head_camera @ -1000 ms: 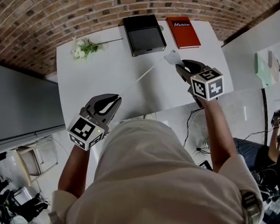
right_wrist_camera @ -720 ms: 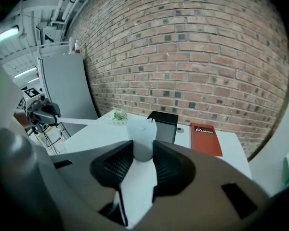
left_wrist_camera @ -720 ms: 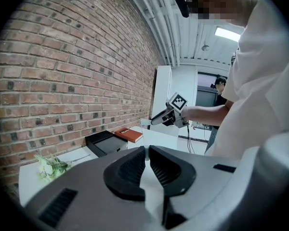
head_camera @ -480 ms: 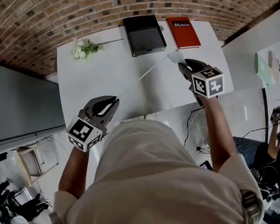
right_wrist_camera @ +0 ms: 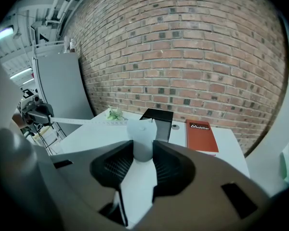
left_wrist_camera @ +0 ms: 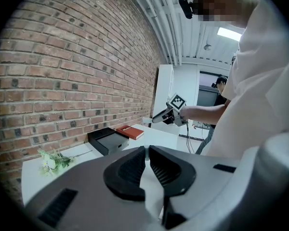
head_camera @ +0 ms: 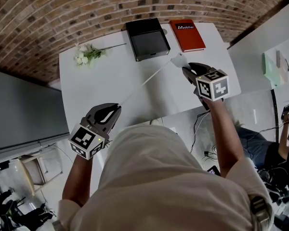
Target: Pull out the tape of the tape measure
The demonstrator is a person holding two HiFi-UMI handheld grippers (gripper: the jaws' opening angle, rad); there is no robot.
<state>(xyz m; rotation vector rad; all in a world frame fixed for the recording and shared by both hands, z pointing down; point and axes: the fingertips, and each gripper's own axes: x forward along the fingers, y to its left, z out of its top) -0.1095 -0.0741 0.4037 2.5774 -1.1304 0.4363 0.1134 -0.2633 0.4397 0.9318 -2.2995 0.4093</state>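
The left gripper (head_camera: 117,107) has its fingers (left_wrist_camera: 127,170) clenched almost flat together on the free end of the tape (head_camera: 144,82). Only a thin pale sliver shows between the ribbed pads in the left gripper view. The right gripper (head_camera: 184,70) grasps the tape measure case (right_wrist_camera: 142,137), a white body standing upright between its fingers (right_wrist_camera: 114,165) and poking out past their tips.

The tape runs taut in a straight line from the case at the right fingers to the tips of the left fingers, in the air above the white desk (head_camera: 96,81). In the right gripper view it leaves the case to the left and reaches the far gripper as a pale, marked strip. The two sets of fingers are well apart, the left near the desk's near edge and the right over its far right part.

Just beyond the right fingers a black box (head_camera: 147,36) lies on the desk, with a red book (head_camera: 188,34) beside it. A sprig of white flowers (head_camera: 85,53) lies well beyond the left fingers, near the brick wall (right_wrist_camera: 183,47).
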